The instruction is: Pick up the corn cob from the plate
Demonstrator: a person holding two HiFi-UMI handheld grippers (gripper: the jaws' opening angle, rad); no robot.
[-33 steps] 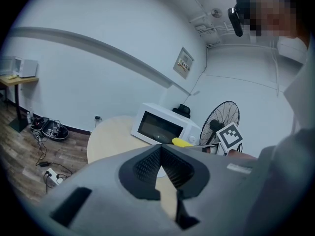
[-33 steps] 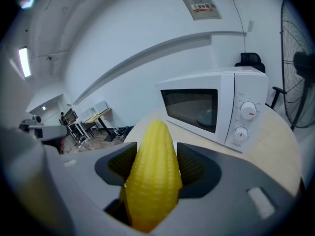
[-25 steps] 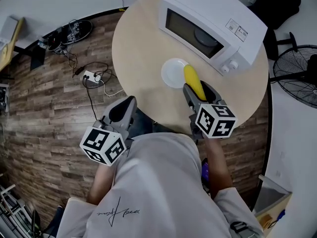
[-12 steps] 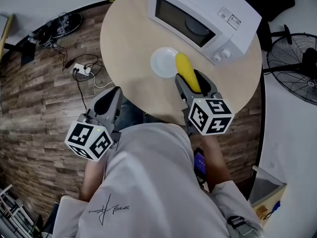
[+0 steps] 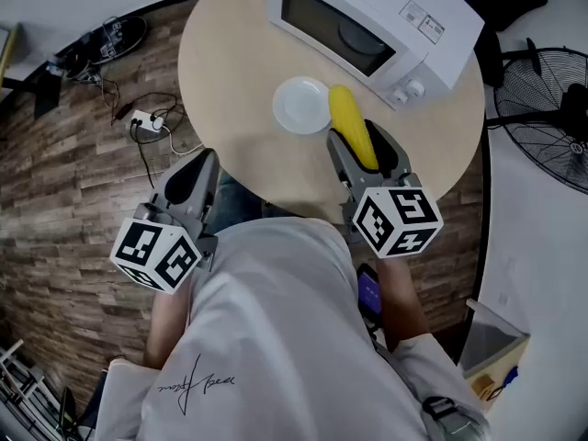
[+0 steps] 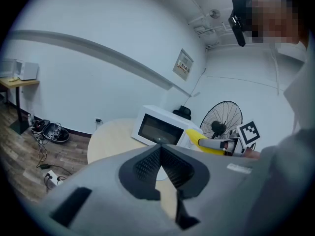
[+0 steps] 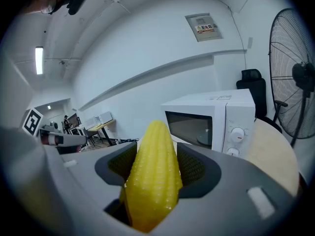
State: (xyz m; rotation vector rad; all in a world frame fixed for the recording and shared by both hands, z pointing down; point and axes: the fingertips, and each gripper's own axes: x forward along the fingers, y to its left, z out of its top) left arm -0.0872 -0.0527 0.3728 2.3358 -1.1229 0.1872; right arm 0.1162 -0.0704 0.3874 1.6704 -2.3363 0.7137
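A yellow corn cob (image 5: 351,129) sits clamped between the jaws of my right gripper (image 5: 366,150), its tip reaching out over the table beside the white plate (image 5: 301,105). In the right gripper view the corn cob (image 7: 153,173) fills the gap between both ribbed pads and points toward the microwave. The plate lies bare on the round table. My left gripper (image 5: 191,182) hangs off the table's near left edge; in its own view the left gripper (image 6: 160,165) has its pads together with nothing between them.
A white microwave (image 5: 363,21) stands at the back of the round wooden table (image 5: 230,81), door shut. A floor fan (image 5: 542,108) stands to the right. Cables and a power strip (image 5: 147,122) lie on the wood floor at left.
My right gripper has lifted the corn cob off the plate's right edge, so the cob now hangs just right of the plate. The left gripper has stayed by the table edge.
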